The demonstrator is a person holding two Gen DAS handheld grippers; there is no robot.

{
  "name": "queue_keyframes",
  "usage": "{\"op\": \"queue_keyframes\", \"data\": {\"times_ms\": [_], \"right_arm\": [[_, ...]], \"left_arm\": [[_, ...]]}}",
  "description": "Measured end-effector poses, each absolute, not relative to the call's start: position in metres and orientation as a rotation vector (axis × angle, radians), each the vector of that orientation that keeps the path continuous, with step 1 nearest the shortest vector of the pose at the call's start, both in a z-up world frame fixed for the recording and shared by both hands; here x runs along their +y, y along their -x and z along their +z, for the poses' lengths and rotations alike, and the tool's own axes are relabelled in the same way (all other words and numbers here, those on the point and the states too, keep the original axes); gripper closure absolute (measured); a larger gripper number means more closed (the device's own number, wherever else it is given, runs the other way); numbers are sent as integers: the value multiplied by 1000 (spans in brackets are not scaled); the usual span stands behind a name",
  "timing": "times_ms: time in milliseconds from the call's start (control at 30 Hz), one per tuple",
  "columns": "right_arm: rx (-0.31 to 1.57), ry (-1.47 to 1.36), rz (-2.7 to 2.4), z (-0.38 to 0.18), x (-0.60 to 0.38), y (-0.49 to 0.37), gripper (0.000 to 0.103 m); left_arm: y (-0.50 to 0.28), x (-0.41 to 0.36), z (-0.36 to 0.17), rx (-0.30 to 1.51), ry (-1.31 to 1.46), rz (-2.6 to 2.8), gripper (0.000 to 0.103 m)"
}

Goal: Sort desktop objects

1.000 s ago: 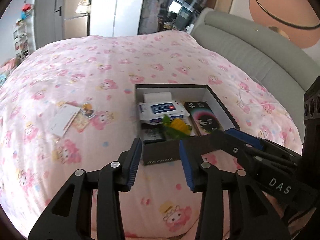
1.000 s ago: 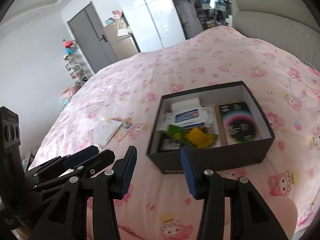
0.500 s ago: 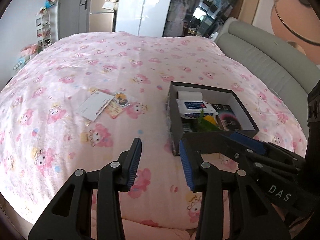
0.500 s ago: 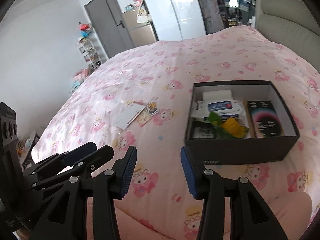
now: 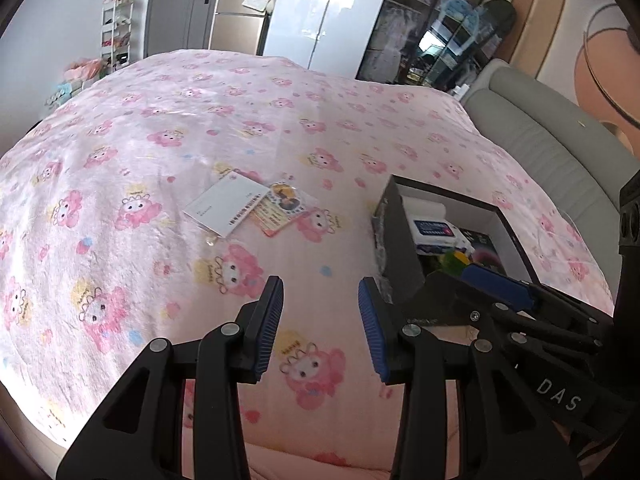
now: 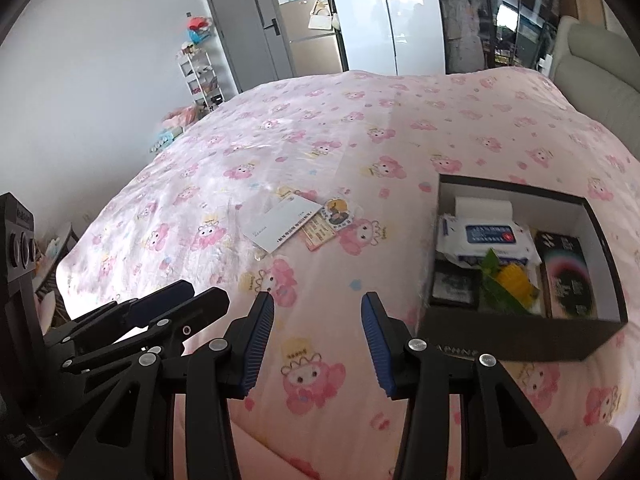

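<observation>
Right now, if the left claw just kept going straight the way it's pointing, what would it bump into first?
Most likely the pink bedspread itself. The left gripper is open, empty and angled down at bare fabric, short of the white card; depth is hard to judge.

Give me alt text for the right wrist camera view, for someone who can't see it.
The right claw, open and empty, hovers over a pink cartoon-print bedspread. A black box at right holds a wipes pack, a yellow item and dark packets. A white card and small stickers lie left of it, and the left claw shows at lower left.
</observation>
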State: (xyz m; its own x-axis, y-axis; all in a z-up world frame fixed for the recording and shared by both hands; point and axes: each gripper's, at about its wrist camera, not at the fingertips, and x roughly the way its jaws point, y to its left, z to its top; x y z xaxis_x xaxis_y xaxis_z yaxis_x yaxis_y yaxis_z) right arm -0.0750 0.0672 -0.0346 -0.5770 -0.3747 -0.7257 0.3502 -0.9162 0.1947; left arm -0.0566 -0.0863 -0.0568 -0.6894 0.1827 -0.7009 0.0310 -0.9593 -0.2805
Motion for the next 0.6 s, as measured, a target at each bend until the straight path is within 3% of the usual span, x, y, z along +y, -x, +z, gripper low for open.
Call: {"op": "queue_keyframes", "data": {"times_ms": [200,600], "right_arm": [[-42,-1163,-2443,-43,40,112,62],[-39,-1376,-2305,-130,-31,228,63]], "left_arm": [[90,-118,-73,-545,1215,2780,64],[208,-222,-168,-1105,1489,2709,68]]}}
